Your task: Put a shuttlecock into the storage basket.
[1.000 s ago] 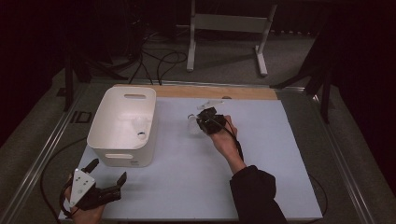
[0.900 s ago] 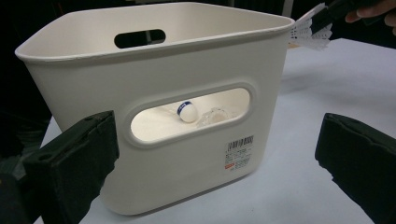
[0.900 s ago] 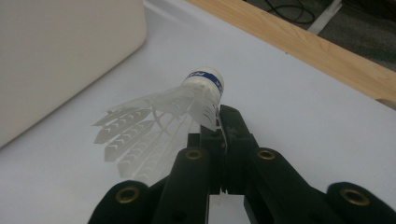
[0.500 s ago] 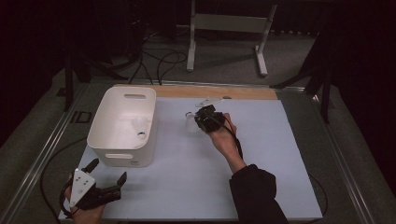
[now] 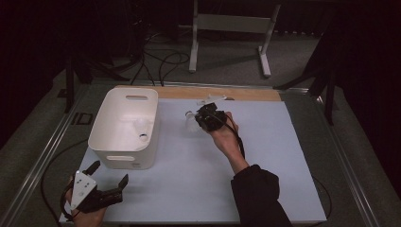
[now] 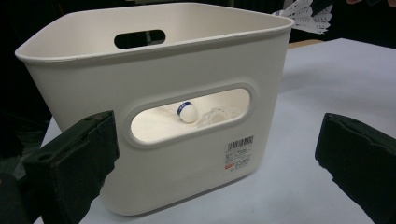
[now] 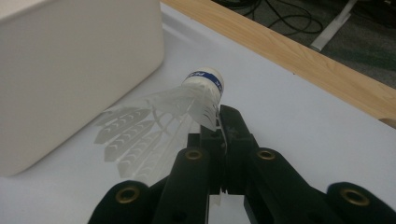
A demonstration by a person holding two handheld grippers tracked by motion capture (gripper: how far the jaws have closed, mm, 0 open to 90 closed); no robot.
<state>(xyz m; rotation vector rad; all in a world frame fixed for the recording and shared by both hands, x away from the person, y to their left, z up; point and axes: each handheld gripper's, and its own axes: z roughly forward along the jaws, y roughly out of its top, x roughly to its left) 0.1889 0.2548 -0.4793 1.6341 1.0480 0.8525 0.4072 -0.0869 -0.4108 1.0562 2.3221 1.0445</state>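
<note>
the right gripper (image 7: 219,122) is clamped on a shuttlecock's (image 7: 187,100) skirt, held above the white surface (image 5: 198,175) just right of the bin (image 5: 125,127). another shuttlecock (image 6: 187,112) lies inside the bin. the left gripper (image 5: 109,182) sits wide apart, holding nothing, facing the bin's side

Left gripper (image 5: 109,185): jaws wide apart, near table's front-left corner. Right gripper (image 7: 219,122): jaws closed, forearm extended toward table's far edge.

bin contents (image 6: 205,114): mostly walled off beyond left tongs (image 6: 219,154) | shuttlecock skirt (image 7: 140,140): partly behind right tongs (image 7: 223,140) | barcode label (image 6: 239,151): unreadable
</note>
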